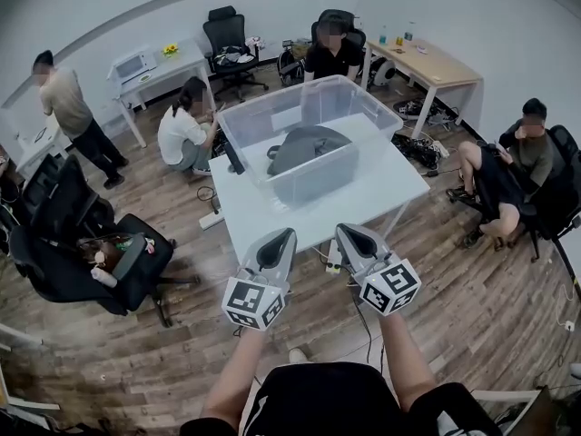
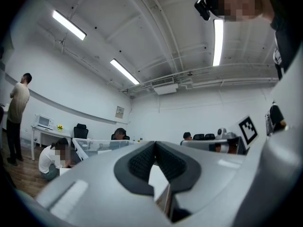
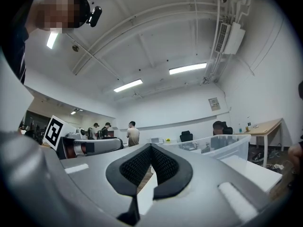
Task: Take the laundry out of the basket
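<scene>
A clear plastic basket [image 1: 272,125] stands on the white table [image 1: 381,198] ahead of me, with dark grey laundry [image 1: 304,145] heaped inside. My left gripper [image 1: 283,235] and right gripper [image 1: 347,231] hang side by side just off the table's near edge, short of the basket. Both are shut with nothing between the pads. In the left gripper view the gripper [image 2: 155,144] points level across the room, the basket [image 2: 99,144] low at left. The right gripper [image 3: 151,148] view shows the basket [image 3: 222,148] at right.
People sit around the table: one on a chair [image 1: 508,166] at right, one [image 1: 331,48] behind the basket, one [image 1: 182,130] crouched at left. A black office chair [image 1: 100,262] stands at near left. A wooden desk [image 1: 431,62] is at back right. Cables lie on the floor.
</scene>
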A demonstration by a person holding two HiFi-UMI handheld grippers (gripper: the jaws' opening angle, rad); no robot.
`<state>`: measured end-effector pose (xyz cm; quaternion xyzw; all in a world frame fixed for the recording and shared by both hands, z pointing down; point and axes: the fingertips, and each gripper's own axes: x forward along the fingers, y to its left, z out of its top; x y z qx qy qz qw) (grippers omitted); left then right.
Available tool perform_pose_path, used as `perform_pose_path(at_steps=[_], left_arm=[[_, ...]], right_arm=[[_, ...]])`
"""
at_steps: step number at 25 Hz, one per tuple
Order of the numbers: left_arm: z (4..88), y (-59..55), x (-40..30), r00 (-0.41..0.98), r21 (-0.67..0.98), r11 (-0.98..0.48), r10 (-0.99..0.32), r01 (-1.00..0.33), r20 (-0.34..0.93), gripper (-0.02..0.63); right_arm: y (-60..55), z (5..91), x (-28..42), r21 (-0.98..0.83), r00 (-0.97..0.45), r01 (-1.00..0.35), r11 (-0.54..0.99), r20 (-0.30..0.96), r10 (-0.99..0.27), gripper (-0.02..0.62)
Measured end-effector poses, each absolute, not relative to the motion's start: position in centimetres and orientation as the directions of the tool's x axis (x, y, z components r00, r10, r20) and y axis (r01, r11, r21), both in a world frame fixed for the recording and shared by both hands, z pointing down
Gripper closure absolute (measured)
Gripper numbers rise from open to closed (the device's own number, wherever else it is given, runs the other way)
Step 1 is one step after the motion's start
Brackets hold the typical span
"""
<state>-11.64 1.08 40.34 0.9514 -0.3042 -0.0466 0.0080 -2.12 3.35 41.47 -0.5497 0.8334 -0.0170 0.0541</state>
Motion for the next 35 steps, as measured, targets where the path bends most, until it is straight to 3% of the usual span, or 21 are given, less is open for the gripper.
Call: perform_pose_path(at_steps=[13,35], left_arm=[[41.1,-1.5,-13.0,0.816,0.076,-0.82,-0.572,-0.567,-0.088,0.598],[41.6,-9.3,-7.1,0.786,0.09,-0.79,-0.613,-0.606,-0.088,0.598]], right_arm=[[1.1,41.9,-3.4,-0.071,-0.38,-0.921,0.382,-0.048,-0.924,0.595],[-7.4,41.5,2.4,-0.06,-0.433,-0.898,0.436,-0.061,-0.899,0.595]])
